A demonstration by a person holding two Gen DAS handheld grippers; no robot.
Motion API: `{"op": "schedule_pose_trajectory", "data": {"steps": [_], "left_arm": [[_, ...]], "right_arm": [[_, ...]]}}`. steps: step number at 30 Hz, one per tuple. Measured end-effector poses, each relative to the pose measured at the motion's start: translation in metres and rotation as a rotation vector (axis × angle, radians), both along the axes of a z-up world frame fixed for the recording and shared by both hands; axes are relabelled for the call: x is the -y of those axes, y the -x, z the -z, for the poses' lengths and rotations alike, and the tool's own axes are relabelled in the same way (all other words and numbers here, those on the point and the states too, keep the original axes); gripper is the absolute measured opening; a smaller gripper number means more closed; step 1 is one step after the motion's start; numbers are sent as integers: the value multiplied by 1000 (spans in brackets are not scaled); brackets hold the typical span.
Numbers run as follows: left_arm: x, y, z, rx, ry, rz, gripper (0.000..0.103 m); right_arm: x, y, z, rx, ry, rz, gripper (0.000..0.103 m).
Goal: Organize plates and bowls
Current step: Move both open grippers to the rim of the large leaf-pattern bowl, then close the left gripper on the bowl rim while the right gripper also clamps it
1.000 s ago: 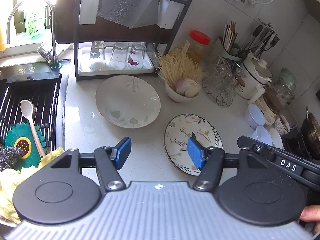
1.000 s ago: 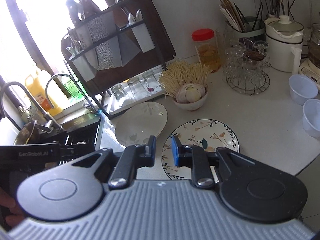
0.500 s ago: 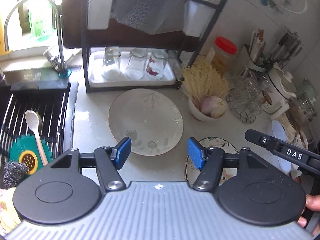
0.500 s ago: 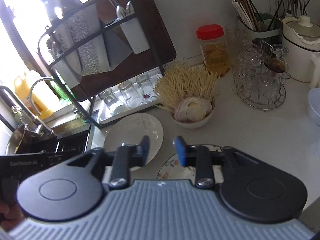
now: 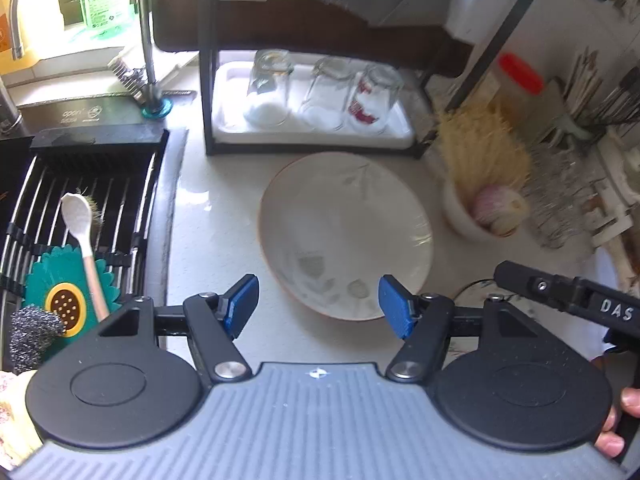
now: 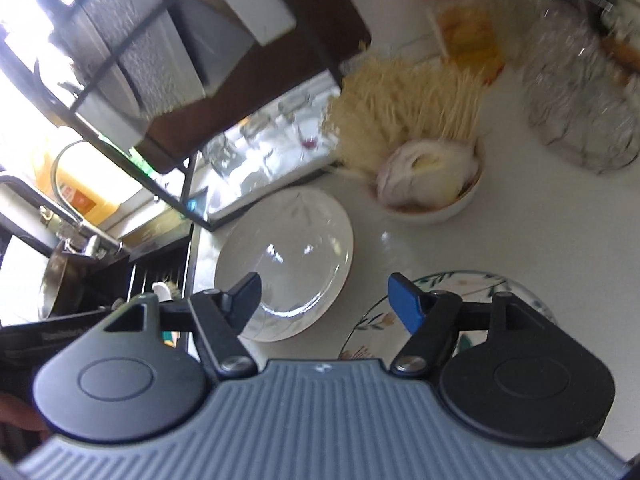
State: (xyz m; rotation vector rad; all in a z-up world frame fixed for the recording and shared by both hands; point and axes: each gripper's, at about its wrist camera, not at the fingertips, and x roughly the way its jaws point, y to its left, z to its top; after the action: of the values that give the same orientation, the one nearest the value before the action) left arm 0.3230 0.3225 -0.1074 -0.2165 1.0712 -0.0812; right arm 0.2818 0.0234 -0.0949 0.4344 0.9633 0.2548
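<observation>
A large cream plate with faint leaf prints (image 5: 346, 232) lies on the white counter before the dish rack; it also shows in the right wrist view (image 6: 288, 256). My left gripper (image 5: 320, 306) is open and empty, its jaws level with the plate's near rim. My right gripper (image 6: 324, 300) is open and empty, just right of that plate. A floral-rimmed plate (image 6: 452, 292) lies under the right gripper's right finger, partly hidden. A white bowl (image 6: 432, 196) holding noodles and an onion stands behind; it also shows in the left wrist view (image 5: 480, 208).
A black rack (image 5: 312, 120) holds three upturned glasses on a white tray. The sink (image 5: 80, 208) at left holds a drain rack, spoon, green mat and scourer. A red-lidded jar (image 6: 460, 20) and a glass holder (image 6: 580, 100) stand at right.
Both grippers moved forward toward the cream plate, which now looms larger. My right gripper's jaws opened from nearly shut to wide. The floral plate slid mostly out of the left view.
</observation>
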Motion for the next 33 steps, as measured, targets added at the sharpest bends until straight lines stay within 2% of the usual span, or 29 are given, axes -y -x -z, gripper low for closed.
{"op": "schedule_pose_trajectory", "data": {"steps": [5, 8, 11, 15, 17, 20, 21, 22, 25, 27, 31, 33], "left_arm": [[-13, -5, 27, -65, 49, -49, 71], [-21, -6, 37, -76, 85, -80, 70], [-24, -12, 47, -84, 115, -103, 70], [-28, -24, 59, -73, 128, -119, 69], [-31, -32, 64, -67, 132, -139, 66], [-32, -42, 65, -51, 108, -147, 63], [-32, -47, 66, -49, 100, -145, 63], [-32, -50, 67, -47, 96, -145, 61], [-35, -62, 76, -50, 104, -152, 46], [-36, -68, 83, -59, 94, -151, 41], [-44, -76, 90, -59, 97, -164, 33], [-45, -82, 93, -61, 90, -154, 27]], "right_arm": [[-11, -14, 20, -40, -8, -21, 72], [-16, -24, 29, -53, -3, -23, 70], [-21, -34, 34, -60, 22, -30, 58], [-24, -49, 47, -89, 36, -22, 54], [-25, -56, 53, -93, 49, -24, 54], [-25, -66, 62, -112, 38, -14, 53], [-25, -69, 64, -120, 35, -9, 49], [-26, -72, 65, -122, 37, -11, 47], [-31, -80, 71, -116, 54, -17, 45], [-33, -85, 75, -123, 58, -29, 37], [-33, -90, 80, -130, 60, -25, 34], [-34, -92, 82, -133, 68, -37, 29]]}}
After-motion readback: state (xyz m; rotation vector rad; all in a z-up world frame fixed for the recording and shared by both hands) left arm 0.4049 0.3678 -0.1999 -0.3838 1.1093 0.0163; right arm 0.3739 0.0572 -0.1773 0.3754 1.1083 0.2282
